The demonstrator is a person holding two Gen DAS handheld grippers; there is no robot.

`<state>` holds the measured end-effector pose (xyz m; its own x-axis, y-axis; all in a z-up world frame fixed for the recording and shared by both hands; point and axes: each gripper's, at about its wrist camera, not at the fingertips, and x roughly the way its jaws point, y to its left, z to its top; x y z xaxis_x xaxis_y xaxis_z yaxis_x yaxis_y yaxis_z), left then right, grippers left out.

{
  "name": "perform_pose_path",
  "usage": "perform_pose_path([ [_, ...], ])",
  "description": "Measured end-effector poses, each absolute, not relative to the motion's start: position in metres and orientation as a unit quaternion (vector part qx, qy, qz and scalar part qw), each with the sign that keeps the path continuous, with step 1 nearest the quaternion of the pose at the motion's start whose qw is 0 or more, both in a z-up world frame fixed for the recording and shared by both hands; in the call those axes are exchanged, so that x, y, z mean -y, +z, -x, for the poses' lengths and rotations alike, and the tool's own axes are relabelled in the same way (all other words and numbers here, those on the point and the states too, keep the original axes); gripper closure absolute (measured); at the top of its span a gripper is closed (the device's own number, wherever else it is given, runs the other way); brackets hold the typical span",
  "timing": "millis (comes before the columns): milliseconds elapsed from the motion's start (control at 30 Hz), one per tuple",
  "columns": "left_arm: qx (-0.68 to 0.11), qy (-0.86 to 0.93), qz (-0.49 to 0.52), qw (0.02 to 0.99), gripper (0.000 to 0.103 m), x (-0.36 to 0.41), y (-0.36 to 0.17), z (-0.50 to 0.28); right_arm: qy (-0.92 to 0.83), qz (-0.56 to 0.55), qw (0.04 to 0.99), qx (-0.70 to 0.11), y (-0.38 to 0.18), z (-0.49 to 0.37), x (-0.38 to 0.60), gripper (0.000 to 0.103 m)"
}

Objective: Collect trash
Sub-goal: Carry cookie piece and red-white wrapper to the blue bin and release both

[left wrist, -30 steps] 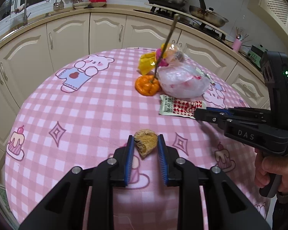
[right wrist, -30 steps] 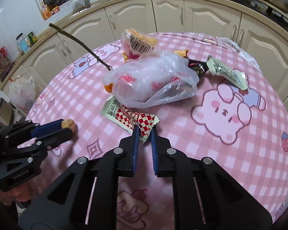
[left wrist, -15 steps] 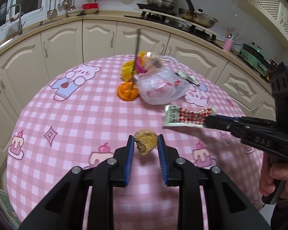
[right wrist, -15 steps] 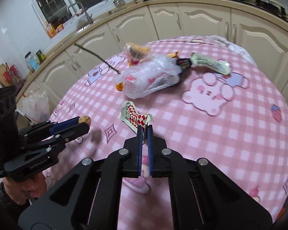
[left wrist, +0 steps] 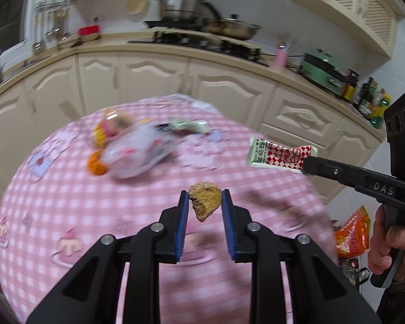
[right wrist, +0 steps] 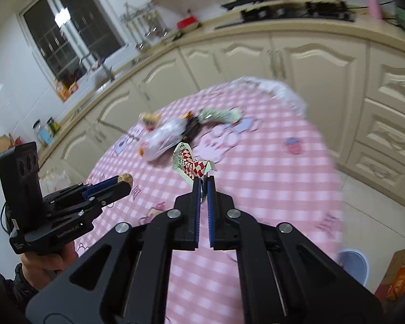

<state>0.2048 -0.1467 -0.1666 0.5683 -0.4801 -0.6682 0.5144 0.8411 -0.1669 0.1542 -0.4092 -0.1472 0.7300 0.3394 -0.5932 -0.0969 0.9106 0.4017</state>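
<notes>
My left gripper [left wrist: 204, 195] is shut on a brown dried scrap [left wrist: 204, 201], held above the pink checked tablecloth [left wrist: 67, 202]; the same scrap [right wrist: 125, 178] shows at its tips in the right wrist view. My right gripper [right wrist: 203, 180] is shut on a red-and-white checked sachet [right wrist: 189, 163], which hangs lifted off the table; in the left wrist view that sachet [left wrist: 279, 154] sticks out from the right gripper's tips at the right. More trash lies at the table's far side: a clear plastic bag [left wrist: 140, 154], an orange peel [left wrist: 95, 164] and a green wrapper [left wrist: 190, 126].
Cream kitchen cabinets [left wrist: 154, 78] curve behind the table, with pots on a stove [left wrist: 202, 40]. On the floor to the right lie an orange packet [left wrist: 352, 232], a pale blue round bin [right wrist: 353, 266] and a cardboard box [right wrist: 402, 275]. A hand [left wrist: 388, 245] grips the right tool.
Both grippers have risen and pulled back from the table, the left with the brown scrap, the right lifting the checked sachet off the cloth. The trash pile looks farther away.
</notes>
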Motion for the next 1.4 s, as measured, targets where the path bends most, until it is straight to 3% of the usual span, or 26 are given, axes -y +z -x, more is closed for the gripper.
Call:
perform_pose_path([
  [400, -0.380, -0.464, -0.078, 0.796, 0.079, 0.340, -0.170, -0.131, -0.095, -0.230, 0.913, -0.323, -0.157, -0.017, 0.581, 0.098],
  [700, -0.461, -0.506, -0.135, 0.717, 0.079, 0.458, -0.244, -0.102, -0.182, -0.277, 0.866, -0.376, -0.236, 0.035, 0.641, 0.098],
  [1100, -0.551, -0.491, -0.193, 0.646, 0.076, 0.530, -0.340, -0.105, -0.176, -0.371, 0.801, -0.436, -0.345, 0.020, 0.679, 0.096],
  [1167, -0.561, -0.474, -0.199, 0.648, 0.024, 0.531, -0.346, -0.111, -0.181, -0.385, 0.789, -0.442, -0.356, 0.019, 0.685, 0.088],
  [1200, -0.563, -0.462, -0.199, 0.656, 0.018, 0.530, -0.347, -0.113, -0.186, -0.392, 0.783, -0.445, -0.361, 0.020, 0.689, 0.061],
  [1233, -0.559, -0.454, -0.194, 0.666, 0.017, 0.528, -0.345, -0.117, -0.195, -0.398, 0.781, -0.440, -0.362, 0.022, 0.691, 0.020],
  [1267, -0.557, -0.451, -0.194, 0.670, 0.016, 0.526, -0.345, -0.119, -0.206, -0.400, 0.784, -0.428, -0.360, 0.026, 0.694, 0.014],
  [1400, -0.559, -0.449, -0.197, 0.669, 0.015, 0.520, -0.340, -0.124, -0.217, -0.417, 0.777, -0.418, -0.359, 0.031, 0.700, 0.006],
])
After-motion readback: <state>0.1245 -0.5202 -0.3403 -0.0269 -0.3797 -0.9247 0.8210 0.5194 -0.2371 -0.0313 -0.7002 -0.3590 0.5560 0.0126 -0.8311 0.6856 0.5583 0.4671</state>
